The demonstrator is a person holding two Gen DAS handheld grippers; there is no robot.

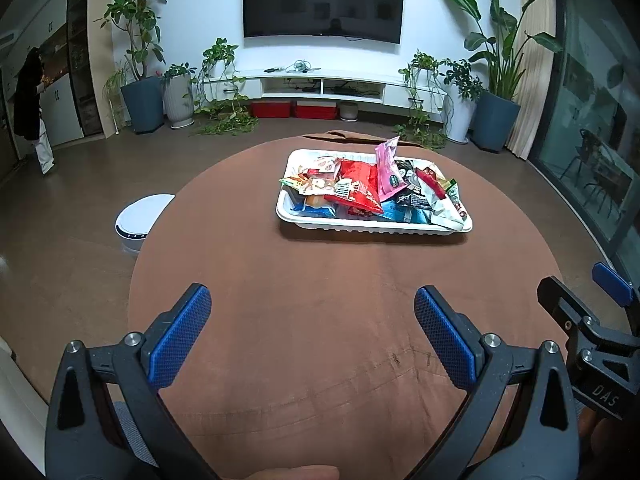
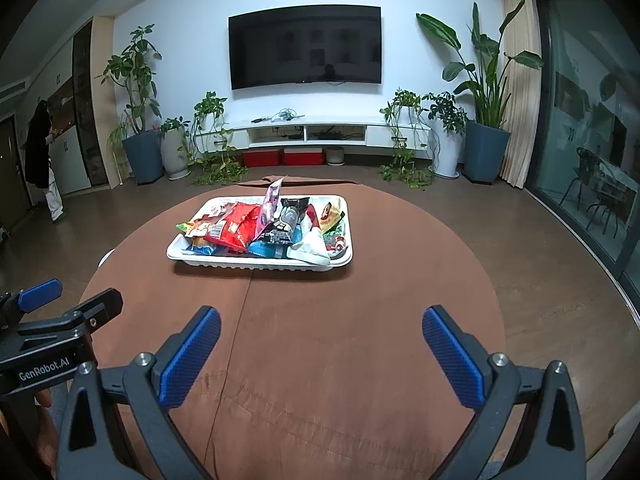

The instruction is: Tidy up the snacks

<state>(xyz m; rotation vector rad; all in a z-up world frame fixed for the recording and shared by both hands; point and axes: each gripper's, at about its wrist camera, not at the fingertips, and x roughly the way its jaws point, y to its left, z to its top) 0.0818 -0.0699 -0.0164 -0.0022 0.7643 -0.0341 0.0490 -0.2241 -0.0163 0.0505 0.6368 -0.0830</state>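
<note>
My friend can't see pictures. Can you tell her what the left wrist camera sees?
A white tray piled with colorful snack packets sits on a round brown table. In front, the left gripper is open and empty, with the right gripper's blue tip beside it. Behind are a wall TV and potted plants.

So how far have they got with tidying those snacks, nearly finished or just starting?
Hard to say for sure. The snack packets all lie heaped in the white tray on the brown table, with none loose on the cloth, so gathering looks done. Nothing is in hand: the left claw and right claw are both open and empty, short of the tray. If sorting the jumbled pile is meant, that remains.
</note>
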